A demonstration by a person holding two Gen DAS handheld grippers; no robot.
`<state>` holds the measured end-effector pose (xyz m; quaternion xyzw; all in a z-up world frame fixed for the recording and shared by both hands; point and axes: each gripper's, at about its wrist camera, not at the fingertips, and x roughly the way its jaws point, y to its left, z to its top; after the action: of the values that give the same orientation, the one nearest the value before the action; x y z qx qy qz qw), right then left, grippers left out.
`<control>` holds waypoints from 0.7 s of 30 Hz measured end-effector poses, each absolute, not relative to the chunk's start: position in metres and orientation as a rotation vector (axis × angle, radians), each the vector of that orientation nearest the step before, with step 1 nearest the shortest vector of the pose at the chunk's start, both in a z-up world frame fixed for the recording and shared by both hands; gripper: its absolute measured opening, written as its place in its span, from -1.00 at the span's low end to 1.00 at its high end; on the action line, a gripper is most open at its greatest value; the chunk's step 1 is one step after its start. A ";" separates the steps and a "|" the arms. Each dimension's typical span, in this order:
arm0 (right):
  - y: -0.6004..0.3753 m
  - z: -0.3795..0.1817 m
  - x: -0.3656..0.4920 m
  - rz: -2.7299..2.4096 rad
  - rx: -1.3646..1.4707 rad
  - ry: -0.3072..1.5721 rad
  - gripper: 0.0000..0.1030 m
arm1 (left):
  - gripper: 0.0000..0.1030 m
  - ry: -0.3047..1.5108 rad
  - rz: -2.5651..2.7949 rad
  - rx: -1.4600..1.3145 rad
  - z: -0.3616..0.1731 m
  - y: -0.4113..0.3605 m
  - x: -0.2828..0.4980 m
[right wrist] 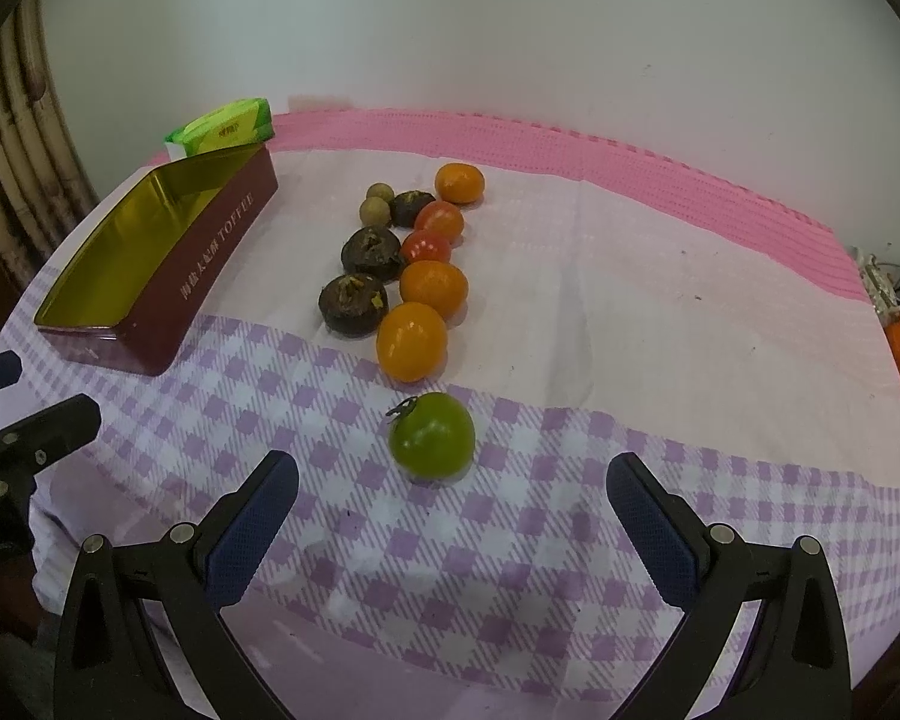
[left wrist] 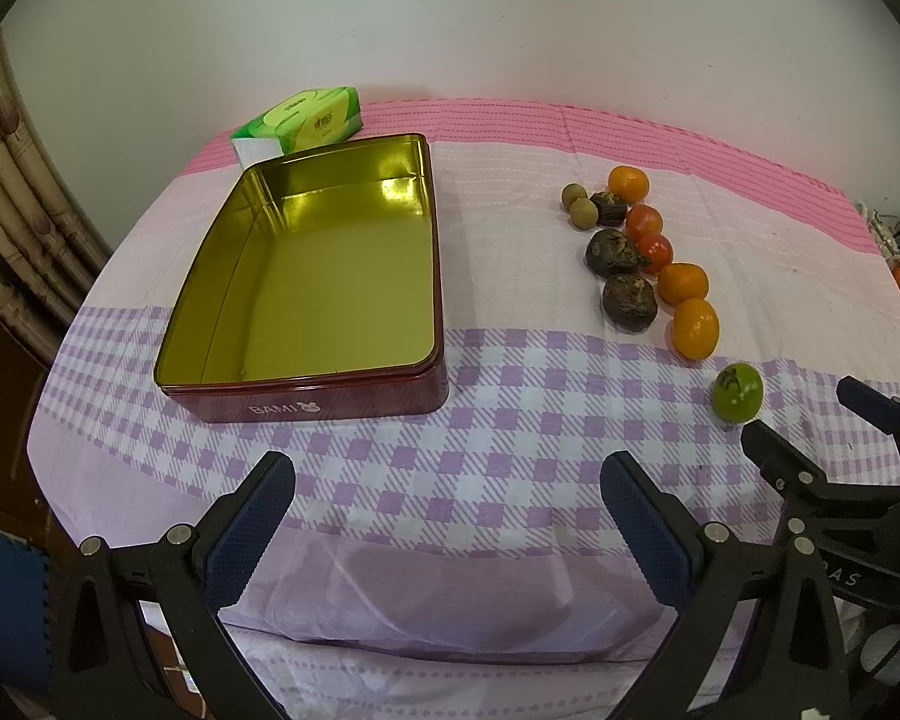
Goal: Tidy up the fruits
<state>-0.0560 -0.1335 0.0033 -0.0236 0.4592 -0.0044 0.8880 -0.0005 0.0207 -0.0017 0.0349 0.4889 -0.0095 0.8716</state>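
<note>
This looks like a room in a home. A table (left wrist: 510, 480) is covered with a soft pink and purple checked cloth (right wrist: 630, 240) and stands against a plain white wall (left wrist: 510, 18). A green tissue pack (left wrist: 300, 120) lies on it, and a patterned curtain (left wrist: 6, 192) hangs at the left.

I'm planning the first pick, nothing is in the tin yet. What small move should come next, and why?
Probably ease the right gripper forward and down around the green tomato. It lies nearest, centred ahead of the open fingers and apart from the other fruit, and the tin holds nothing.
</note>
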 end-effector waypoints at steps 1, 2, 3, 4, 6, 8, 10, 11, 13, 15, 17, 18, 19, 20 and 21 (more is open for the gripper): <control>-0.134 0.003 -0.056 -0.011 -0.049 0.956 0.97 | 0.96 1.021 -0.019 0.072 -0.002 0.021 0.000; -0.134 0.002 -0.056 -0.011 -0.049 0.959 0.97 | 0.96 1.021 -0.016 0.070 -0.002 0.021 0.001; -0.134 0.001 -0.056 -0.012 -0.050 0.961 0.97 | 0.96 1.021 -0.014 0.068 -0.002 0.022 0.001; -0.134 0.000 -0.055 -0.013 -0.052 0.964 0.97 | 0.96 1.022 -0.014 0.067 -0.002 0.022 0.002; -0.134 -0.002 -0.055 -0.013 -0.052 0.969 0.97 | 0.96 1.024 -0.014 0.062 -0.002 0.023 0.004; -0.134 -0.004 -0.054 -0.010 -0.049 0.972 0.89 | 0.96 1.025 -0.013 0.059 -0.003 0.024 0.005; -0.135 -0.006 -0.053 -0.008 -0.043 0.977 0.84 | 0.96 1.026 -0.012 0.057 -0.004 0.025 0.005; -0.136 -0.007 -0.052 -0.008 -0.040 0.979 0.81 | 0.96 1.026 -0.013 0.055 -0.004 0.026 0.005; -0.138 -0.009 -0.050 -0.008 -0.037 0.983 0.72 | 0.96 1.026 -0.016 0.054 -0.005 0.027 0.006; -0.139 -0.011 -0.047 -0.004 -0.030 0.995 0.56 | 0.96 1.025 -0.018 0.055 -0.005 0.027 0.007; -0.139 -0.014 -0.043 0.014 -0.020 1.008 0.37 | 0.96 1.025 -0.021 0.055 -0.006 0.028 0.007; -0.139 -0.016 -0.041 0.016 -0.018 1.014 0.36 | 0.96 1.026 -0.023 0.056 -0.006 0.028 0.008; -0.139 -0.017 -0.039 0.016 -0.021 1.016 0.35 | 0.96 1.026 -0.025 0.056 -0.006 0.028 0.008; -0.137 -0.018 -0.037 0.019 -0.030 1.019 0.33 | 0.96 1.026 -0.027 0.058 -0.007 0.028 0.009; -0.136 -0.019 -0.035 0.021 -0.037 1.020 0.32 | 0.96 1.027 -0.030 0.060 -0.007 0.027 0.009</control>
<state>-0.0348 -0.1357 -0.0193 -0.0178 0.4881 0.0099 0.8726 0.0093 0.0275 -0.0072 0.0289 0.4912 -0.0142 0.8704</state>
